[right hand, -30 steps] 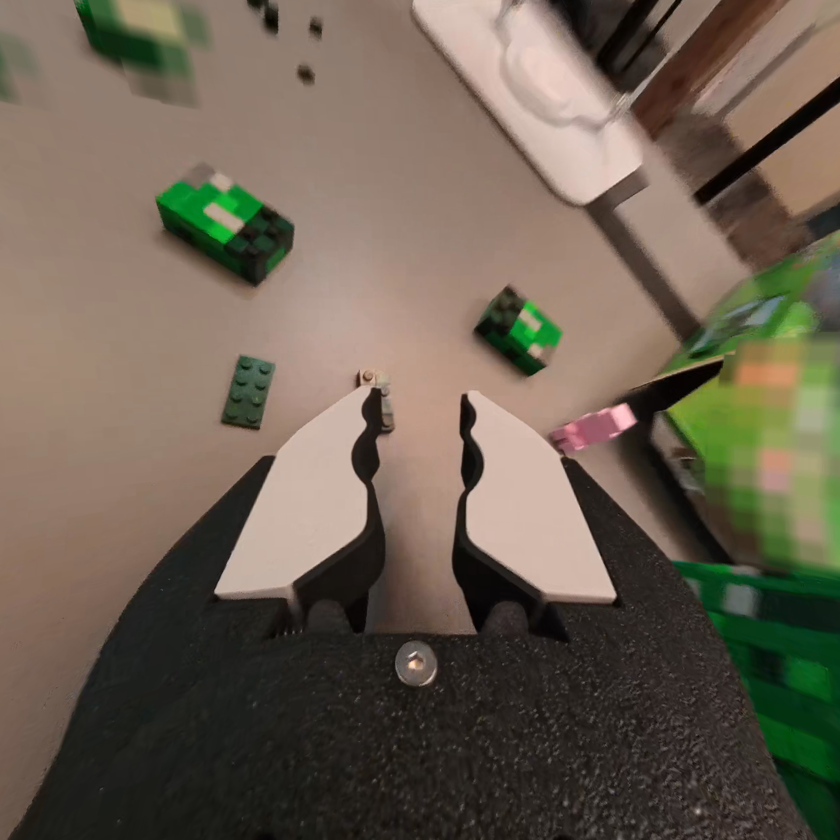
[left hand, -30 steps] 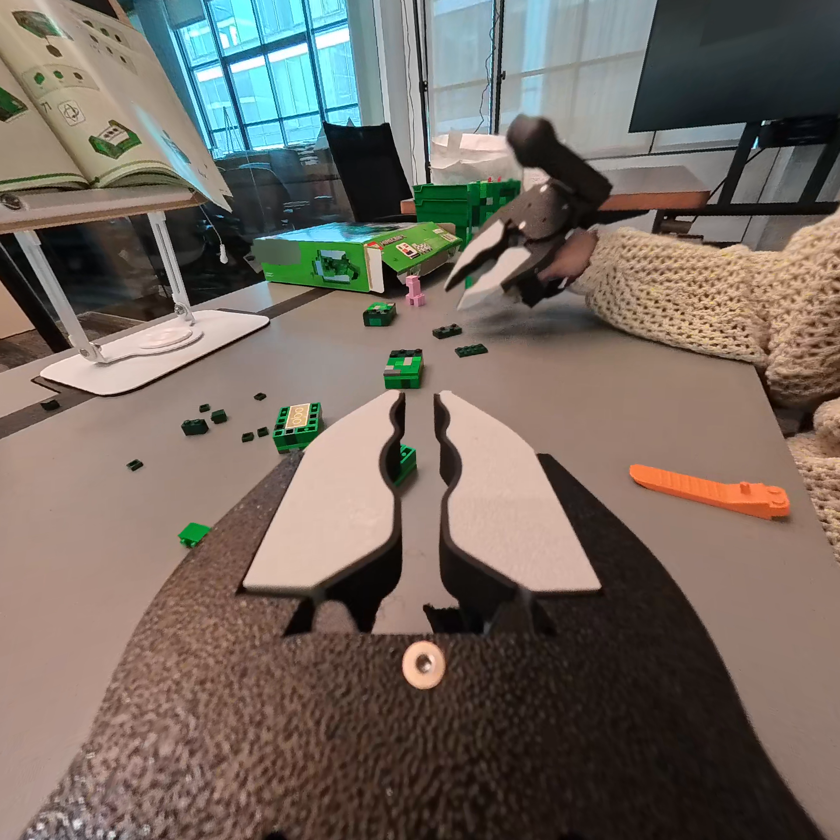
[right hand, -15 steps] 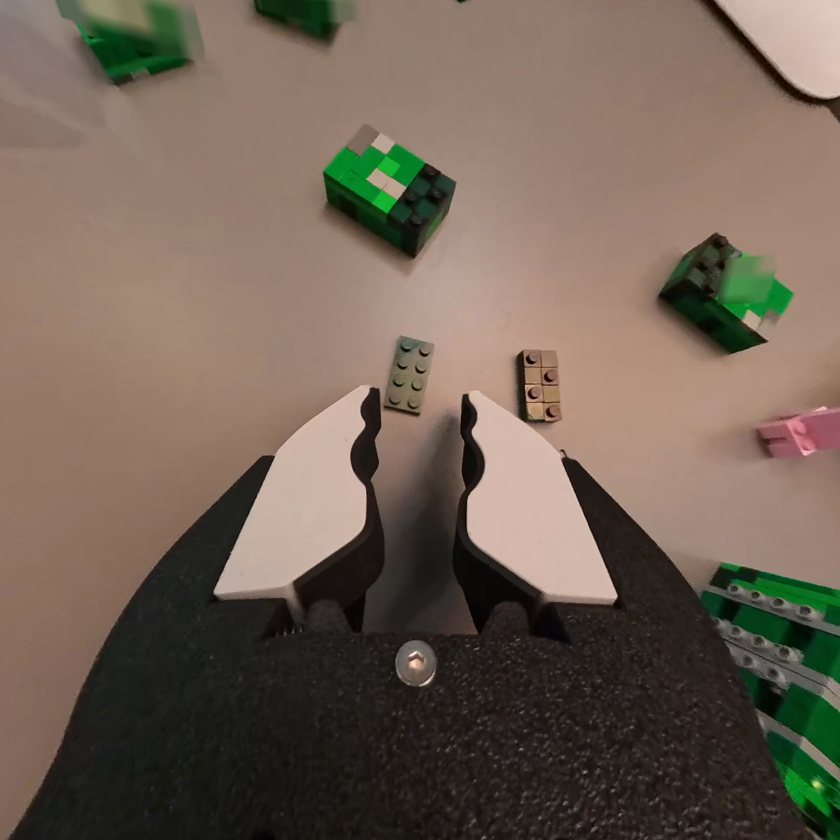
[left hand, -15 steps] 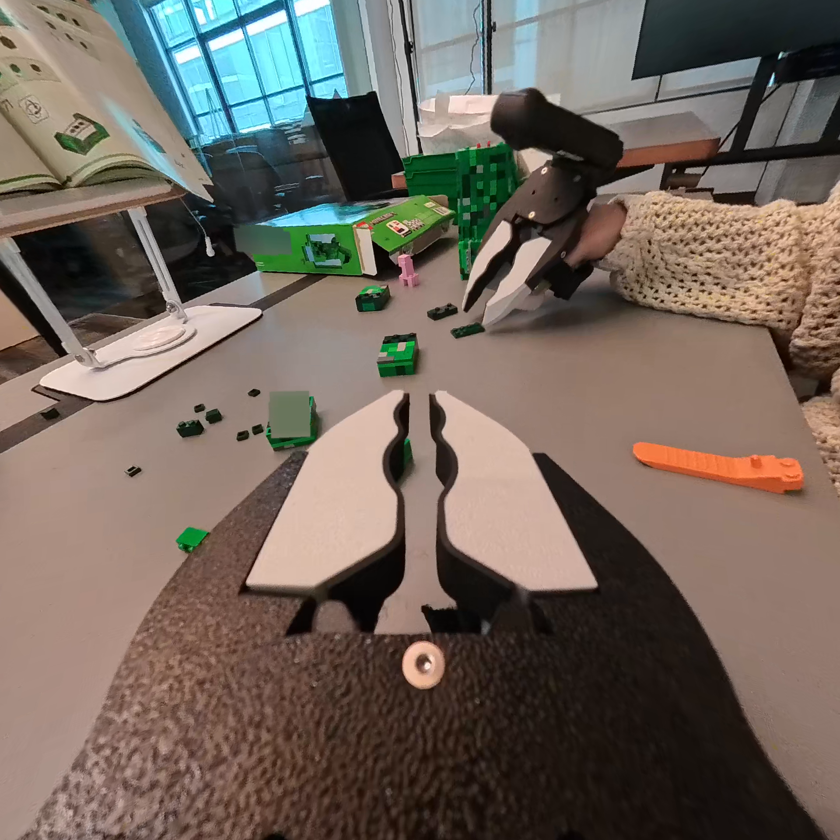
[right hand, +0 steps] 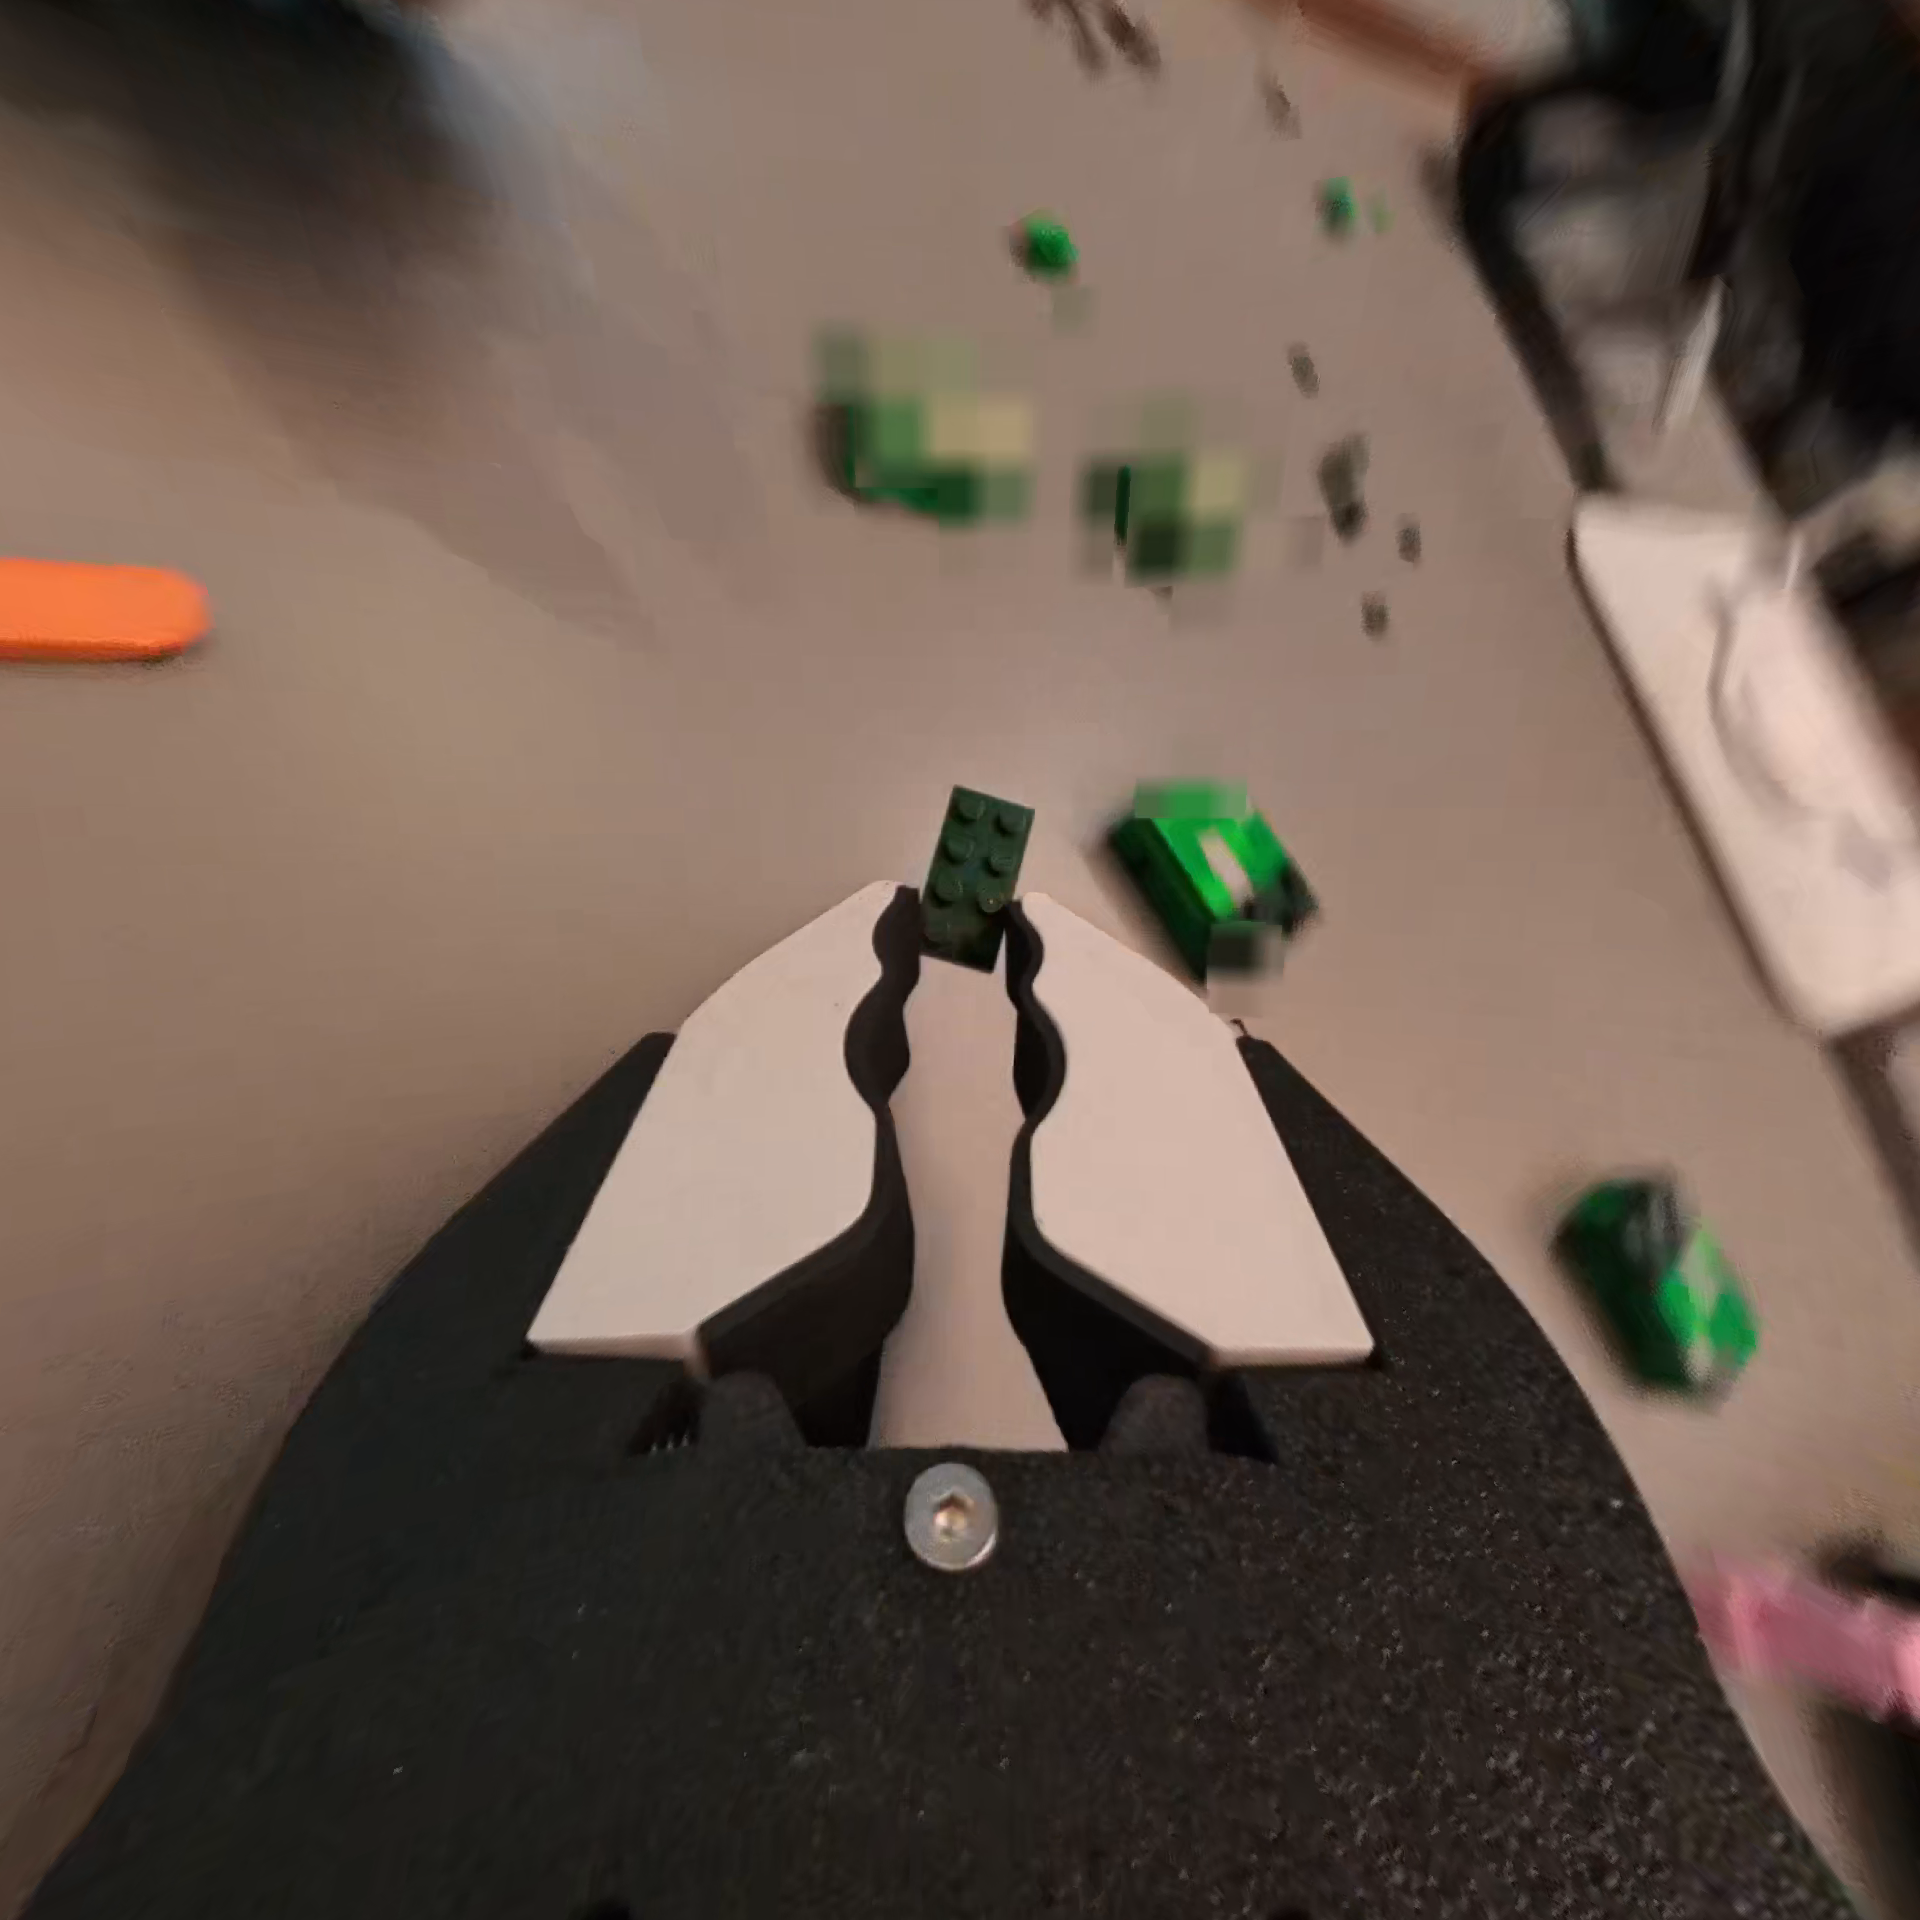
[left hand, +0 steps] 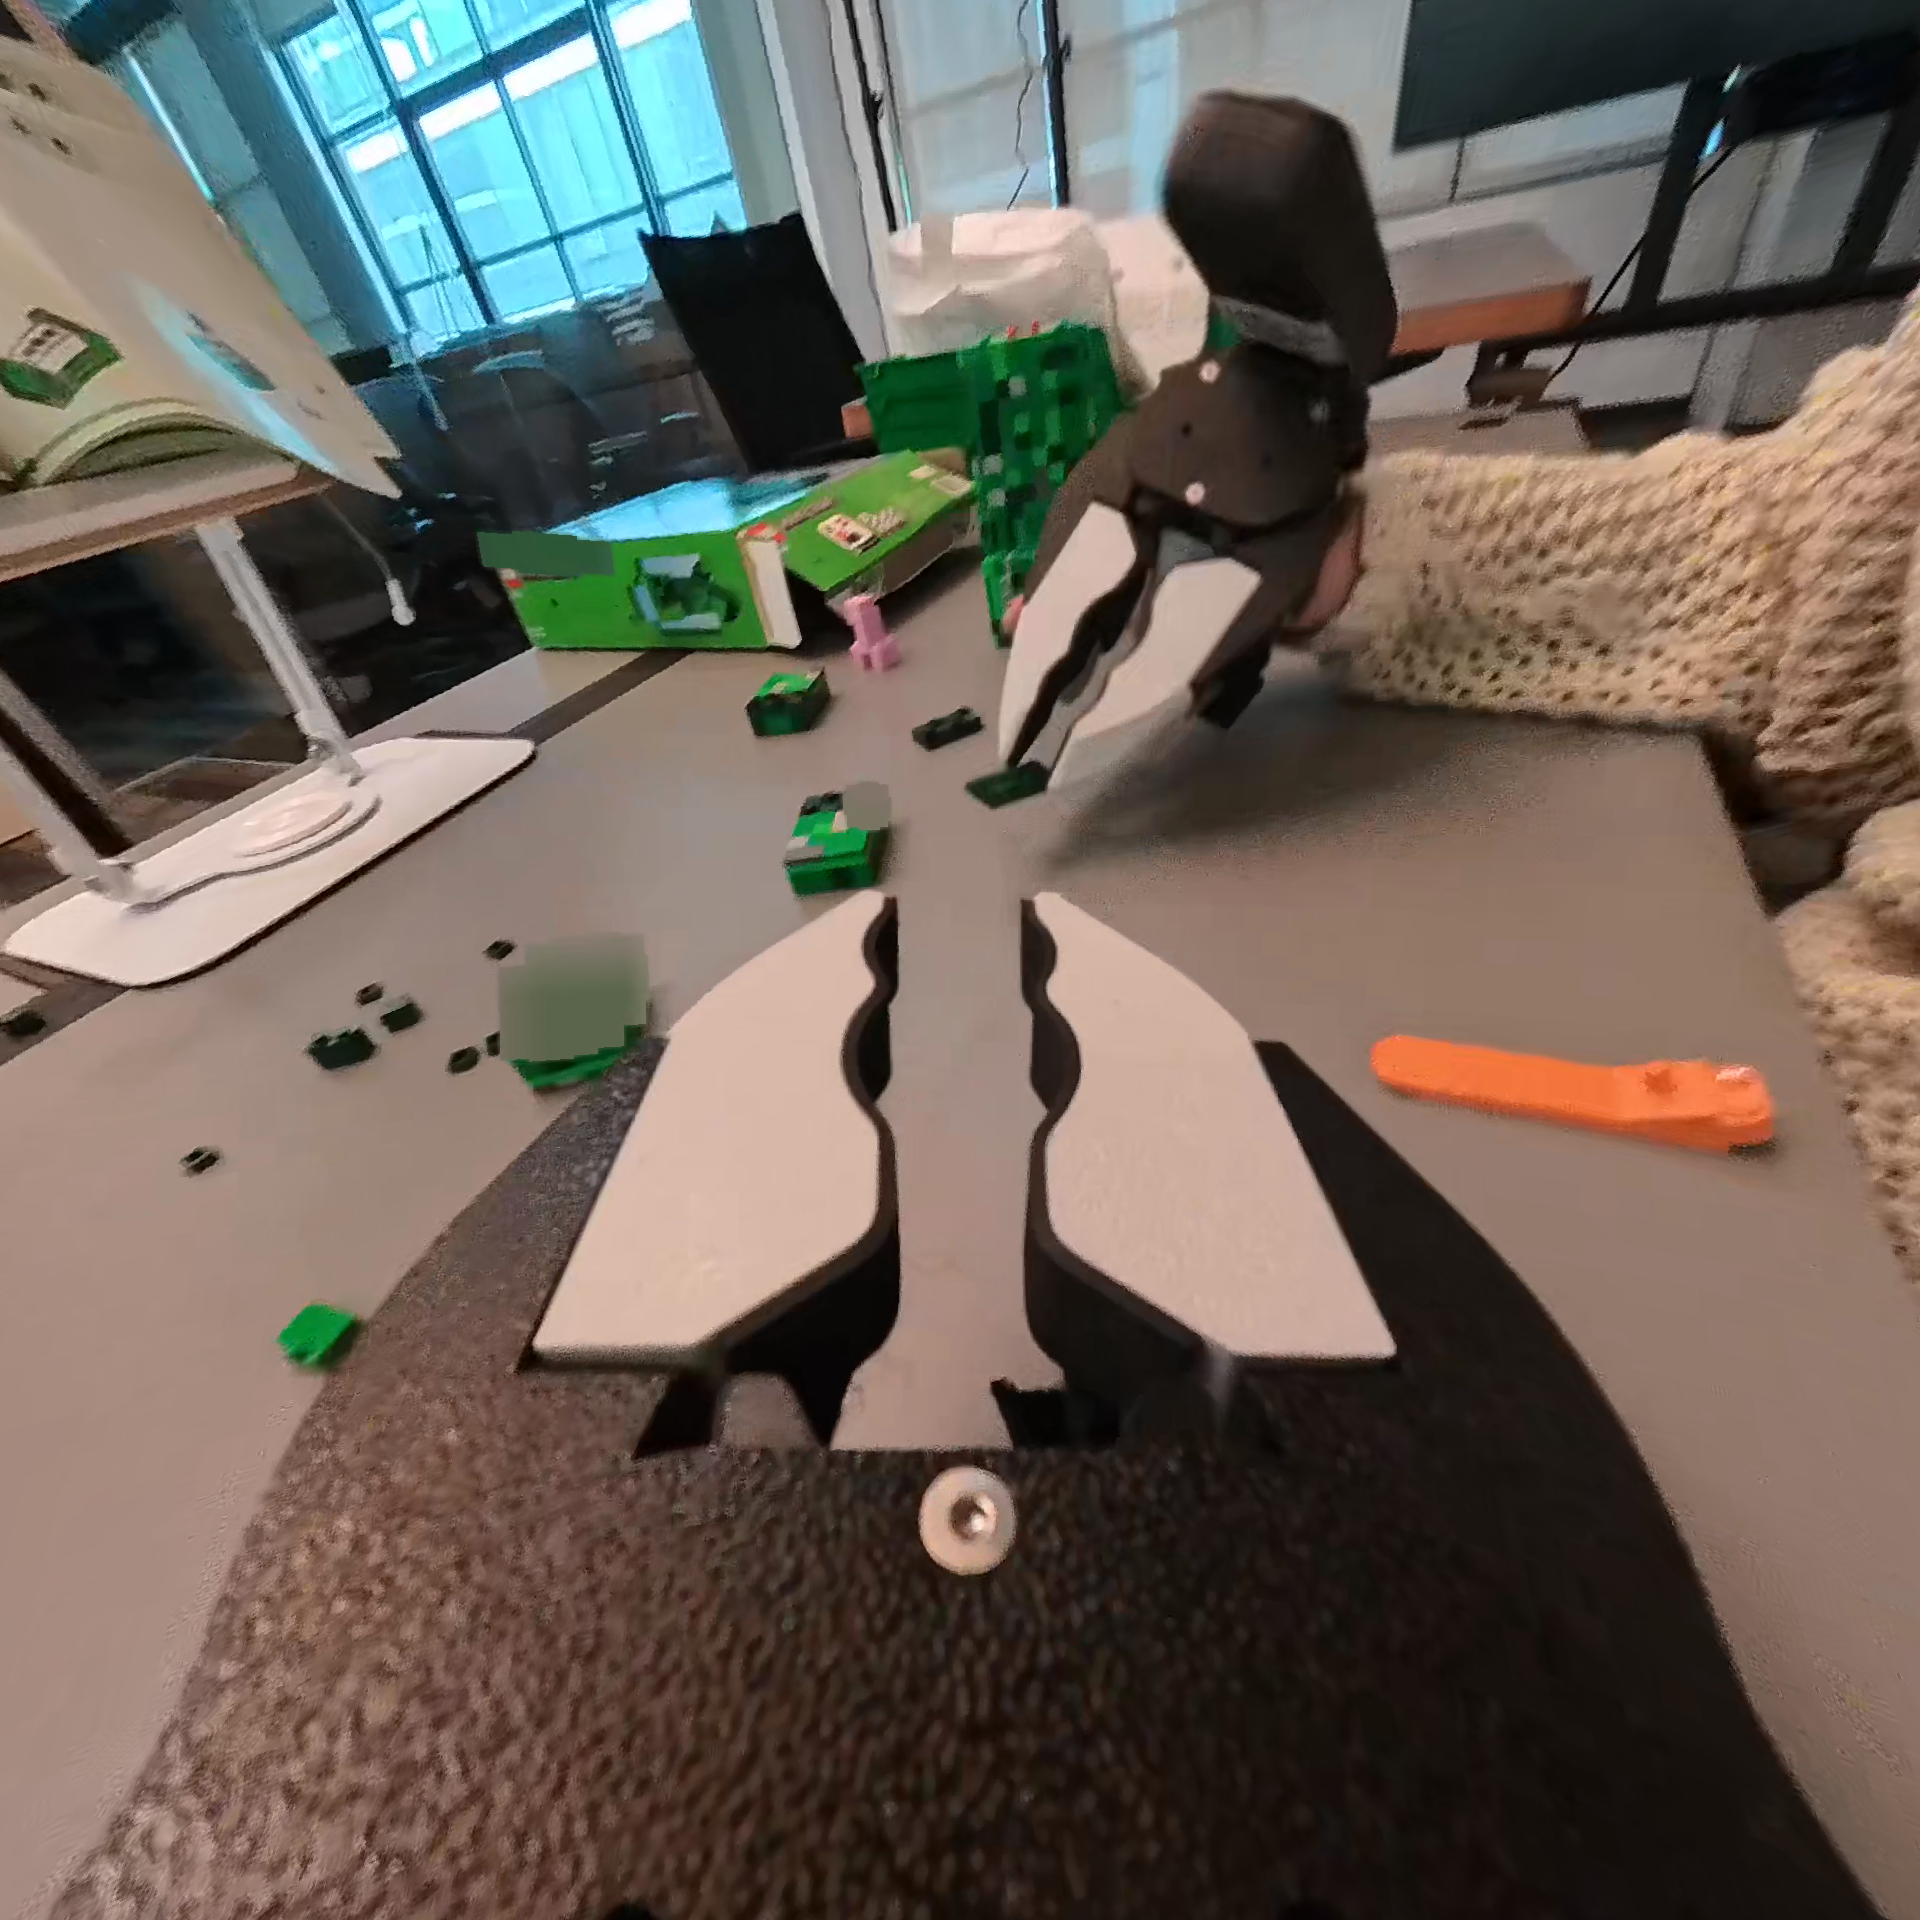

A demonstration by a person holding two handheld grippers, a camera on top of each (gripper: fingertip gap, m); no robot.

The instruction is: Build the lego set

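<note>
My right gripper point(right hand: 961, 904) is shut on a dark green studded plate point(right hand: 971, 883), which it holds by one end between its fingertips. In the left wrist view the right gripper point(left hand: 1023, 769) points down at the grey table, with the plate point(left hand: 1003, 784) at its tips just above or on the surface. My left gripper point(left hand: 961, 914) is open and empty, low over the table's near middle. A small green build point(left hand: 836, 847) sits just beyond it. A tall green pixel-patterned build point(left hand: 1039, 436) stands at the back.
An orange brick separator point(left hand: 1569, 1091) lies to the right. The table also holds a green box point(left hand: 665, 582), a pink figure point(left hand: 871, 634), a green block point(left hand: 787, 701), a dark plate point(left hand: 948, 727) and small loose pieces point(left hand: 343, 1049). A book stand base point(left hand: 260, 842) is at the left. A knit sleeve point(left hand: 1610, 582) is at the right. Spacing between my two grippers at the tips: around 15 centimetres. The orange brick separator point(left hand: 1569, 1091) is about 15 centimetres from both grippers' fingertips.
My right gripper swung over to the dark green plate and closed on it. My left gripper's jaws have opened wider, and the small green piece seen between its tips no longer shows.
</note>
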